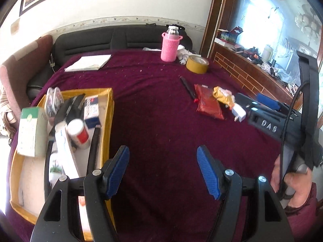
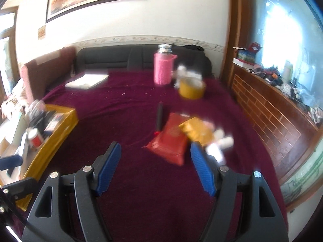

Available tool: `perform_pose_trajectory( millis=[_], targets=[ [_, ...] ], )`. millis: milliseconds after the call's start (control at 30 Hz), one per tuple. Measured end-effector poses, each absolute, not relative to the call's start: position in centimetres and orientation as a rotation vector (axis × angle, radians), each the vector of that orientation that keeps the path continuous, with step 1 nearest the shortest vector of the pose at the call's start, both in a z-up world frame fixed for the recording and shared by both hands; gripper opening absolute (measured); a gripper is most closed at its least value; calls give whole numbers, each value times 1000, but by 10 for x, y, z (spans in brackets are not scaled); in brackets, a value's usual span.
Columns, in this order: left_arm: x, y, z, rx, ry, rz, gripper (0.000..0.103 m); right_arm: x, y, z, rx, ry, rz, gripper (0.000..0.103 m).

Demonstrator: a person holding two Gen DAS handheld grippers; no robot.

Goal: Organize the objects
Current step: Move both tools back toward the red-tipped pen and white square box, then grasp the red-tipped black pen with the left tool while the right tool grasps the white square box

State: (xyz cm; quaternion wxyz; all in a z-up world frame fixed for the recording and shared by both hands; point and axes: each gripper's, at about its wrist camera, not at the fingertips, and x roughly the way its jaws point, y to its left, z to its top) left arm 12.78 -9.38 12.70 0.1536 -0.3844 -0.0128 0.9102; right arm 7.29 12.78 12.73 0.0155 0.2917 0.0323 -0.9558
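Observation:
A yellow tray (image 1: pixel 110 109) at the left of the maroon bed holds a green-white box (image 1: pixel 30 131), a white bottle with a red label (image 1: pixel 78 133), a blue-white box (image 1: pixel 91 109) and other items. My left gripper (image 1: pixel 163 171) is open and empty over bare cloth, right of the tray. My right gripper (image 2: pixel 155 167) is open and empty, just short of a red packet (image 2: pixel 169 141), a gold packet (image 2: pixel 196 131) and a small white item (image 2: pixel 220 143). A black pen (image 2: pixel 159 117) lies beside the red packet. The right gripper also shows in the left wrist view (image 1: pixel 268 109).
A pink-sleeved bottle (image 1: pixel 169 46) and a yellow tape roll (image 1: pixel 197 64) stand at the far side of the bed. A white notebook (image 1: pixel 88 63) lies far left. A dark headboard (image 1: pixel 90 42) runs behind, and a wooden cabinet (image 1: pixel 252 76) with clutter stands to the right.

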Motion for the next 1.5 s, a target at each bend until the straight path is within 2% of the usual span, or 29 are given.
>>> perform_pose_trajectory(
  millis=[100, 233, 367, 633, 800, 1033, 1067, 1133, 1167, 1200, 1367, 1500],
  targets=[
    [108, -87, 145, -1037, -38, 2631, 63, 57, 169, 136, 894, 7, -3069, 77],
    [66, -71, 169, -1005, -59, 2644, 63, 38, 218, 136, 900, -150, -3156, 77],
    [29, -43, 170, -1031, -40, 2604, 63, 18, 250, 126, 926, -313, -3166, 77],
    [-43, 20, 120, -1216, 21, 2547, 63, -14, 290, 100, 937, -521, -3137, 77],
    [-90, 45, 80, -1313, -49, 2502, 63, -12, 300, 92, 940, -514, -3135, 77],
    [-127, 73, 42, -1356, 3, 2499, 63, -16, 308, 89, 971, -534, -3129, 77],
    [-129, 76, 40, -1353, 24, 2493, 61, -16, 309, 88, 974, -539, -3127, 77],
    [-131, 81, 38, -1324, 79, 2514, 45, -19, 311, 86, 997, -555, -3122, 77],
    [-133, 83, 35, -1328, 90, 2503, 26, -19, 312, 85, 1007, -567, -3115, 77],
    [-134, 84, 32, -1336, 96, 2494, 15, -20, 314, 84, 1014, -580, -3112, 77],
    [-130, 94, 29, -1270, 195, 2564, 15, -20, 319, 81, 1033, -620, -3105, 77],
    [-129, 100, 28, -1241, 239, 2591, 17, -24, 314, 78, 1062, -576, -3108, 77]
  ],
)
